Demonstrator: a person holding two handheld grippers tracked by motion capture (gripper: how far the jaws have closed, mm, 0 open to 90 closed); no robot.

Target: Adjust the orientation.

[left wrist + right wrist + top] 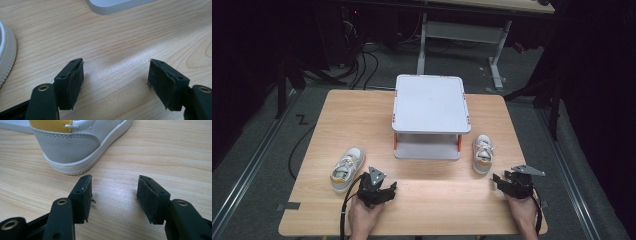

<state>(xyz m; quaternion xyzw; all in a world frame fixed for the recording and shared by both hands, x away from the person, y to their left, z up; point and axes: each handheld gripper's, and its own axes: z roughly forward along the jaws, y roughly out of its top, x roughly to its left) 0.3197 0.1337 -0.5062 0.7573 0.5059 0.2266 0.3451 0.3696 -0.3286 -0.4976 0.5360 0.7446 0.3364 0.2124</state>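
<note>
High view, left to right: the left shoe point(348, 169) lies on the desk point(427, 200) toward its left front, toe pointing away and slightly right, heel nearest the person. Just beside its heel, to the right, sit the left tongs point(384, 190), held low over the desk in the person's left hand point(362, 220). In the left gripper view their jaws are spread wide with bare wood between them; the shoe's ribbed sole edge point(7, 60) shows at the left margin, apart from the pads.

At centre stands a two-tier rack point(431, 102), both levels bare as far as can be seen.

The right shoe point(482, 153) lies just right of the rack, toe pointing away. The right tongs point(504, 184) rest near its heel, slightly right of it. In the right gripper view their jaws are likewise spread and hold nothing; the grey suede heel point(67, 145) sits close ahead of the left jaw, not touching.

Assessment: each shoe appears light, with a soft upper that would give under pressure and a stiffer rubber sole. The padded heel collar or heel counter looks the soundest hold; laces and tongue would likely slip or deform.
</note>
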